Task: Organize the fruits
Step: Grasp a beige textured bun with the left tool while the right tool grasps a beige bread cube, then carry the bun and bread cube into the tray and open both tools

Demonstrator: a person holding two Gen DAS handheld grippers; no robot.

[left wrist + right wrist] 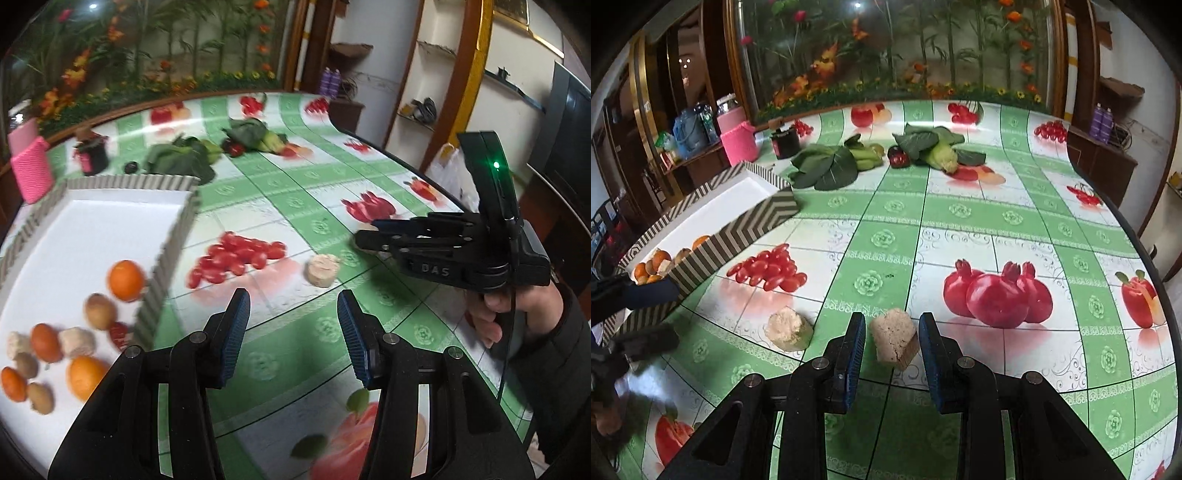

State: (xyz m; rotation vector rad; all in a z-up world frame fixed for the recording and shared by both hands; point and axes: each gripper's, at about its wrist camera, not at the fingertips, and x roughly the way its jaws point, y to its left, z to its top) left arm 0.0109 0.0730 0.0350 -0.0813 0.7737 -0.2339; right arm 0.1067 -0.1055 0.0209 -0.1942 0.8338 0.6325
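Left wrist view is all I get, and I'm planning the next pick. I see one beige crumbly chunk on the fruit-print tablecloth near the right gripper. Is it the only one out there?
Observer: No. The right wrist view shows a second beige crumbly chunk between the fingers of the right gripper.
Operator: Gripped already?
Observer: It doesn't look so. A sliver of gap shows beside one pad, and the chunk rests on the green-checked tablecloth.

A glass panel of bamboo and orange flowers (886, 55) backs the table, with white wall shelves (436, 74) alongside.
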